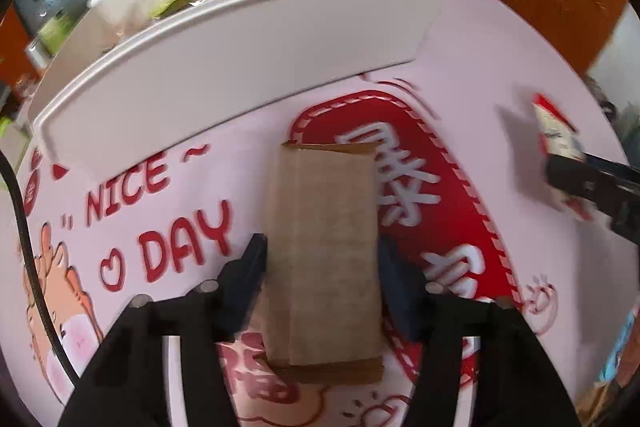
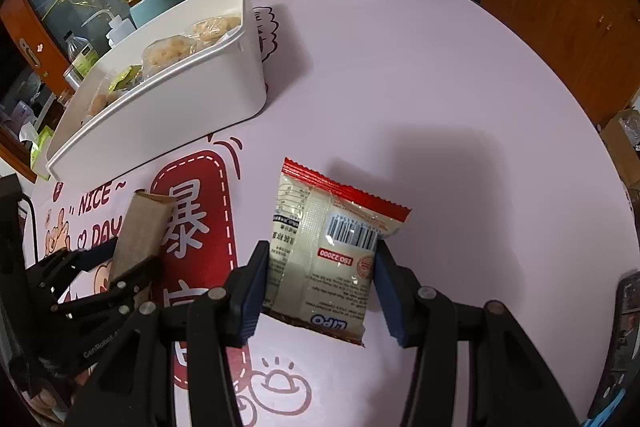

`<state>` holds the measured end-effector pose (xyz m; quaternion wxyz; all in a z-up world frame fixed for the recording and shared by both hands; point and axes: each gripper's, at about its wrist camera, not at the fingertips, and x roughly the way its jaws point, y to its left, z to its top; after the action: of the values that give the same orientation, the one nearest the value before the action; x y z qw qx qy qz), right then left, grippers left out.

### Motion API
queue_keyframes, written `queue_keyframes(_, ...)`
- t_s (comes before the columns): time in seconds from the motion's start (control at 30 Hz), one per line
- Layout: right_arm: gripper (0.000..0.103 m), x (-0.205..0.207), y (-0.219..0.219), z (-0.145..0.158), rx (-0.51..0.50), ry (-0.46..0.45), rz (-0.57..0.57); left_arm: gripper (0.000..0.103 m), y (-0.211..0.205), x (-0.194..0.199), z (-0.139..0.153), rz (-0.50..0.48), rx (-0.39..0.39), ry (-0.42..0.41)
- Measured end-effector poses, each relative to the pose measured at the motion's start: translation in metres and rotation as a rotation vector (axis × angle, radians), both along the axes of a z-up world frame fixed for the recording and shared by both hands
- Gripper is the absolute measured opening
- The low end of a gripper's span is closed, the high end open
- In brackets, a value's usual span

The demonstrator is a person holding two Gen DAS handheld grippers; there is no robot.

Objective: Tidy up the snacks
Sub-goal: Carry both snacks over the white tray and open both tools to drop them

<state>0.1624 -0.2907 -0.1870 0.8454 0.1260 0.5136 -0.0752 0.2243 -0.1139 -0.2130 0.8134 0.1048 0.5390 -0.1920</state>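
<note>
A brown snack bar (image 1: 324, 259) is clamped by the left gripper (image 1: 320, 267) at frame centre; a cracker packet (image 2: 320, 255) is gripped by the right gripper (image 2: 318, 287).

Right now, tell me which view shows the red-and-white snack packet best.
The right wrist view: the red-and-white snack packet fills the centre, sharp, barcode readable, between the right gripper fingers. The left wrist view catches it only at the far right edge, small and blurred.
</note>
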Motion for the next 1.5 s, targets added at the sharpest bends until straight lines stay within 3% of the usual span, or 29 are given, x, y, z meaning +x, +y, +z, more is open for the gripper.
queue_keyframes(0.13,0.05,0.001,0.002,-0.002,0.014,0.001,0.009,0.052,-0.004,-0.001,0.0,0.011,0.009,-0.009)
queue_keyframes(0.3,0.05,-0.001,0.006,0.0,0.021,-0.005,0.029,0.052,0.004,-0.009,0.008,0.053,-0.04,-0.02)
queue_keyframes(0.57,0.05,-0.002,0.021,0.017,0.074,-0.048,0.091,0.052,0.024,-0.031,0.076,0.041,-0.091,-0.148)
queue_keyframes(0.73,0.05,0.005,0.041,0.058,0.113,-0.121,0.175,0.052,0.046,-0.03,0.136,0.068,-0.092,-0.268)
queue_keyframes(1.0,0.05,0.047,0.074,0.162,0.085,-0.306,0.302,0.052,0.073,-0.012,0.24,0.14,-0.073,-0.469)
queue_keyframes(1.1,0.051,0.066,0.084,0.195,0.069,-0.368,0.325,0.052,0.076,0.002,0.26,0.171,-0.047,-0.513)
queue_keyframes(1.23,0.051,0.09,0.093,0.222,0.066,-0.412,0.334,0.052,0.079,0.031,0.272,0.224,0.001,-0.553)
queue_keyframes(1.37,0.051,0.117,0.103,0.232,0.044,-0.424,0.343,0.052,0.087,0.069,0.274,0.282,-0.006,-0.553)
queue_keyframes(1.5,0.051,0.147,0.109,0.221,0.059,-0.376,0.342,0.053,0.095,0.11,0.253,0.313,-0.04,-0.465)
